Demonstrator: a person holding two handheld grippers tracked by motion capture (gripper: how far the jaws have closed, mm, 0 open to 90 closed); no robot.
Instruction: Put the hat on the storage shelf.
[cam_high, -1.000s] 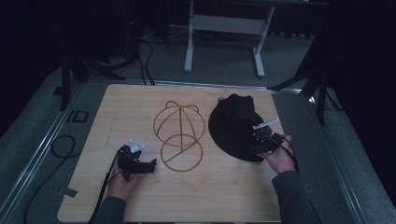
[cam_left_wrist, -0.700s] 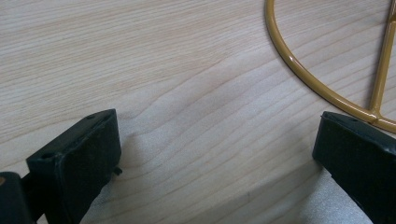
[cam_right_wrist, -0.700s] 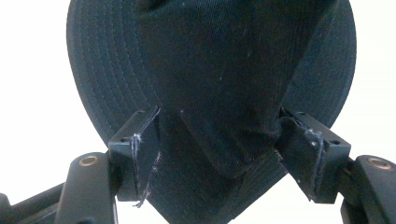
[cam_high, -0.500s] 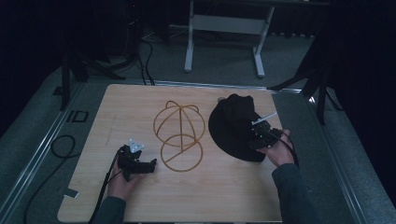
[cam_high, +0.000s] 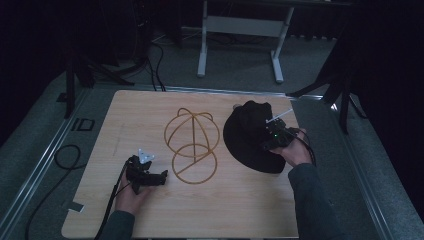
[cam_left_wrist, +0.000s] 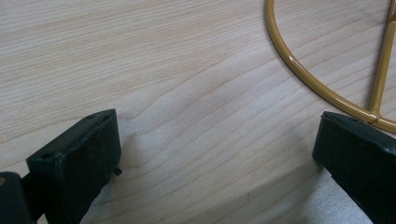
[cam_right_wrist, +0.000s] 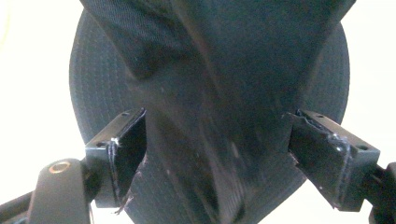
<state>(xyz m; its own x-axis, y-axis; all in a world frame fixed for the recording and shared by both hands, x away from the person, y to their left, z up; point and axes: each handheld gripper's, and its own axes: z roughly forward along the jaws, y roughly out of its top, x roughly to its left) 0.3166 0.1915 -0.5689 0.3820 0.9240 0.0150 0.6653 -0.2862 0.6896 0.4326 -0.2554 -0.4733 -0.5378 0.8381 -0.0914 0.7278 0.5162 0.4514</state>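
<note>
Fingers (cam_right_wrist: 122, 154) astride black cap (cam_high: 250, 135), gold wire stand (cam_high: 191, 145) alongside.

Black cap (cam_high: 250, 135), mustard-gold wire stand (cam_high: 192, 145), pale wood-grain table (cam_high: 150, 110), black tongs (cam_left_wrist: 210, 154)

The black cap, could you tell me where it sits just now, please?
In the high view the black cap lies on the right of the wooden table, beside the gold wire stand, with the right gripper over it.
</note>
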